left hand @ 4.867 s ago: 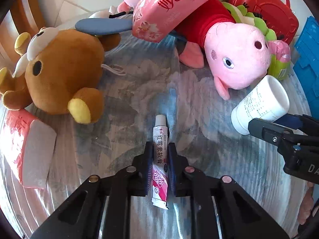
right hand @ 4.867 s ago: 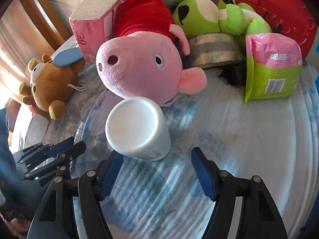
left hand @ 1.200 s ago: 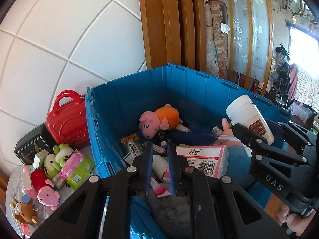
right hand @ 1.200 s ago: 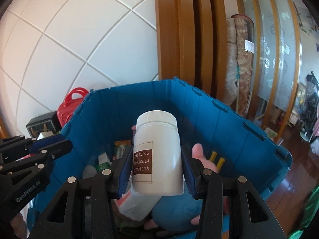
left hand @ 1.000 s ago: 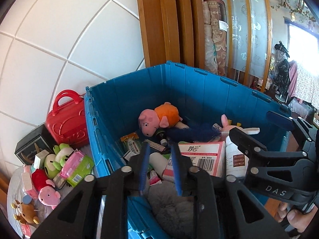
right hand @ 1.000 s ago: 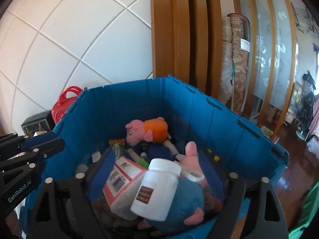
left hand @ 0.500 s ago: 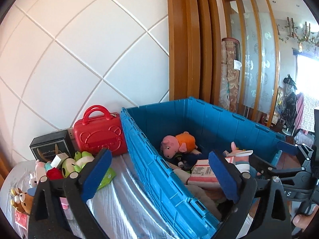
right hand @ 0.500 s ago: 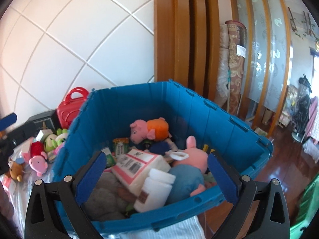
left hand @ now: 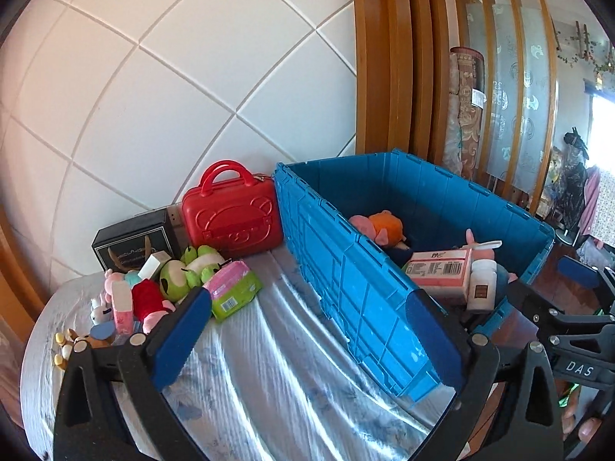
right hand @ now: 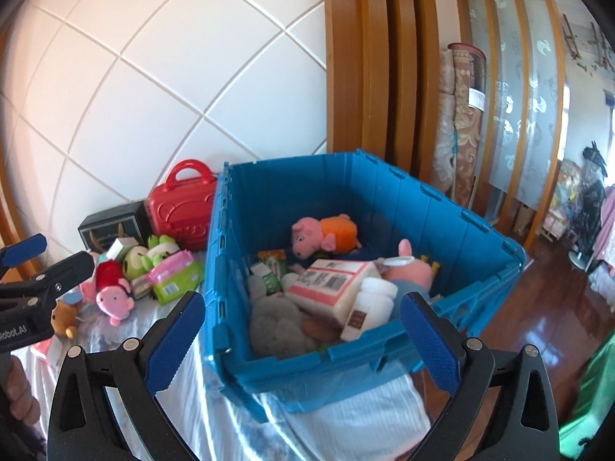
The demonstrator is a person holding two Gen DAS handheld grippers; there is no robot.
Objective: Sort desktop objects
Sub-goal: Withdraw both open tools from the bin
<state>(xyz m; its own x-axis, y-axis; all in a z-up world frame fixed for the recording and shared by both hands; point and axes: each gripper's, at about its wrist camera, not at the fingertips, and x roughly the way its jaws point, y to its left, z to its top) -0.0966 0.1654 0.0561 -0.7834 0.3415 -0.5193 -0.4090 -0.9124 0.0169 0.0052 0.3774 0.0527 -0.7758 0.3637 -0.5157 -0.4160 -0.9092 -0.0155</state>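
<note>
Both the left gripper [left hand: 307,340] and right gripper [right hand: 301,336] are held wide and empty. The soft, light pink pig plush [right hand: 114,296] is left on the table [left hand: 269,384]; its squashy body is best pinched mid-torso

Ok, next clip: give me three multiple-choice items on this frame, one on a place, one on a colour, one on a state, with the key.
1. Where is the white bottle?
A. Inside the blue crate
B. On the table beside the red case
C. Held in the right gripper

2. What colour is the small case next to the crate?
A. Green
B. Red
C. Black

3. How do the two grippers stand?
A. Both shut on objects
B. Only the left open
C. Both open and empty

Key: 1 A, it leans on the pink tissue pack among the crate's toys. 2 B, its shell and handle are red. 3 C, the left gripper and right gripper have wide gaps with nothing between the pads.
</note>
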